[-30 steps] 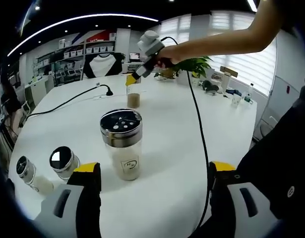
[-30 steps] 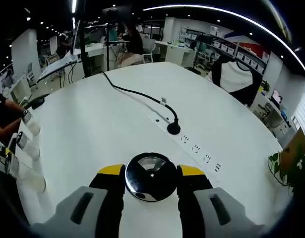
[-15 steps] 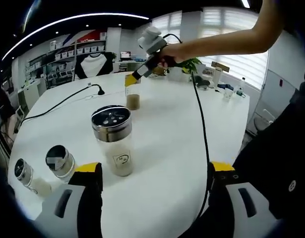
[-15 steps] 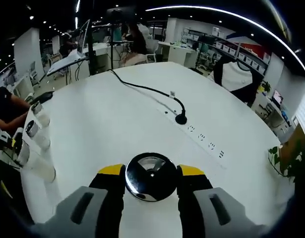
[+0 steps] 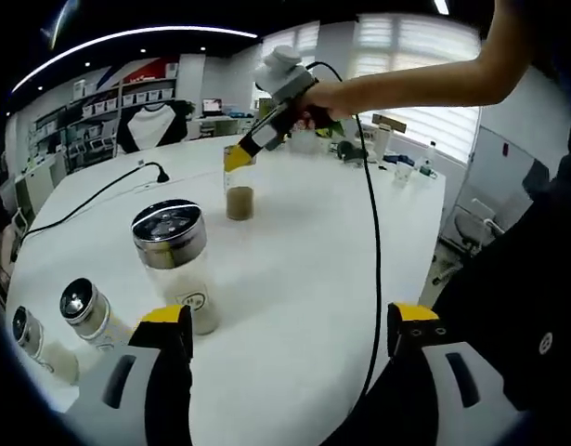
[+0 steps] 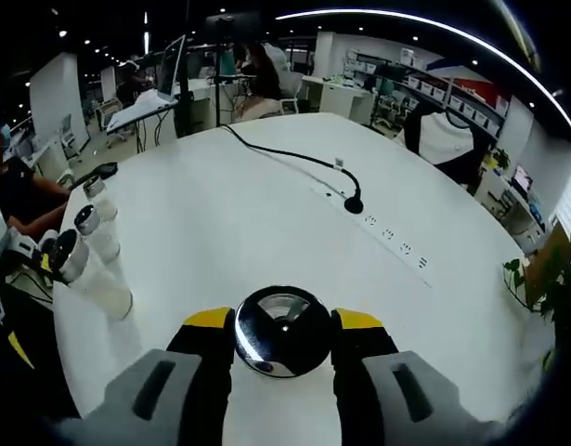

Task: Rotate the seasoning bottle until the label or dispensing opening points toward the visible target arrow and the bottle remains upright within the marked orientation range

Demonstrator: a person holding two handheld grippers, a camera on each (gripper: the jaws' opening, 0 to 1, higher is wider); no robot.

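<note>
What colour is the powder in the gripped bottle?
Brown, in the bottle, best in the left gripper view.

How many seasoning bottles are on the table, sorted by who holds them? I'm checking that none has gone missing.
Held in the right gripper: 1 seasoning bottle
Standing free: 3, a large shaker and two small shakers
Total: 4
</note>
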